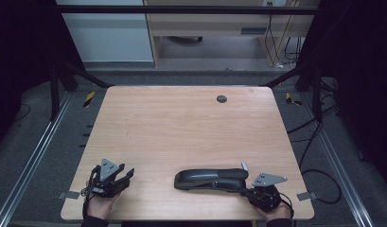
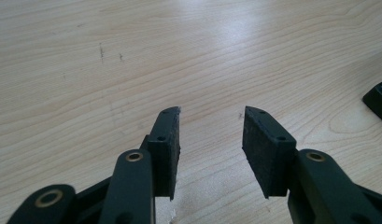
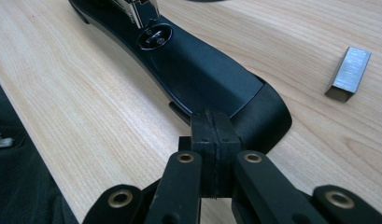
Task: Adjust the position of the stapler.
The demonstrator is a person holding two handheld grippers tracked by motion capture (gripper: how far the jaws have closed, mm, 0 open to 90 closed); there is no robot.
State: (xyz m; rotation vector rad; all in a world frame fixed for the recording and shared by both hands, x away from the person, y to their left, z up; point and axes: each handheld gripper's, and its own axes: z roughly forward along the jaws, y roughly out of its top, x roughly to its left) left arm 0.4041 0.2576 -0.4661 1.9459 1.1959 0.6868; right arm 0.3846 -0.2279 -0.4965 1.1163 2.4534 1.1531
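Right gripper view shows your right gripper [image 3: 212, 140] pressed together at the long black plastic stapler [image 3: 198, 70], beside a small silver staple block [image 3: 350, 73]; your left gripper [image 2: 211, 140] stands spread over bare wooden table [image 2: 86, 70]. No writing reads.

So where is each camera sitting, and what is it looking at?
High view: above the person's side, looking forward and down on the light wooden table; both hands show.
Left gripper view: on the left gripper, looking along its open jaws at bare wood.
Right gripper view: on the right gripper, jaws shut, facing the long black stapler and a small silver staple block.
Shared: high and right gripper views both show the stapler.
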